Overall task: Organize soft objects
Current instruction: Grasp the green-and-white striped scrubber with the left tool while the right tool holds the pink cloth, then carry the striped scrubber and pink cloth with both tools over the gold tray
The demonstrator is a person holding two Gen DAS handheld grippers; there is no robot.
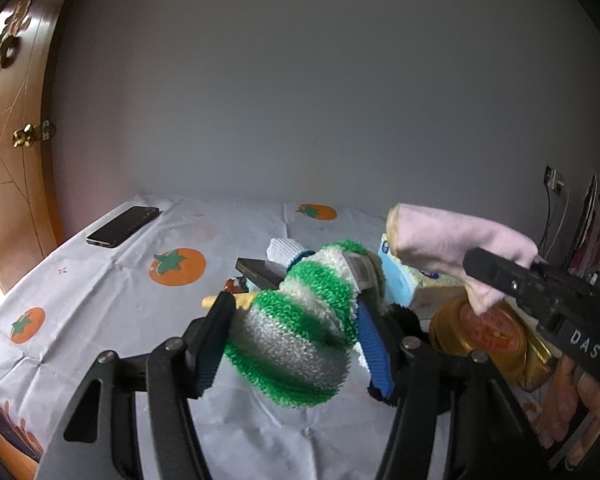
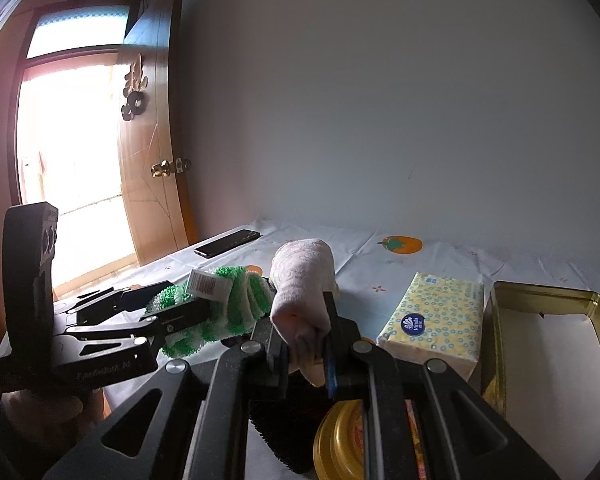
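White cloth printed with orange fruit covers the table (image 1: 100,292), a dark phone (image 1: 123,226) lying at its far left edge near the wooden door (image 1: 12,160). Left of centre, the left gripper (image 1: 296,320) is clamped on a fluffy green-and-white striped mitt (image 1: 300,332) with a paper label, lifted clear of the cloth. Further right, the right gripper (image 2: 306,344) has its jaws nearly together, pinching a folded pale pink towel (image 2: 304,280) that stands up above them, with a yellow tissue pack (image 2: 436,316) and an open gold tin (image 2: 548,344) at the far right.
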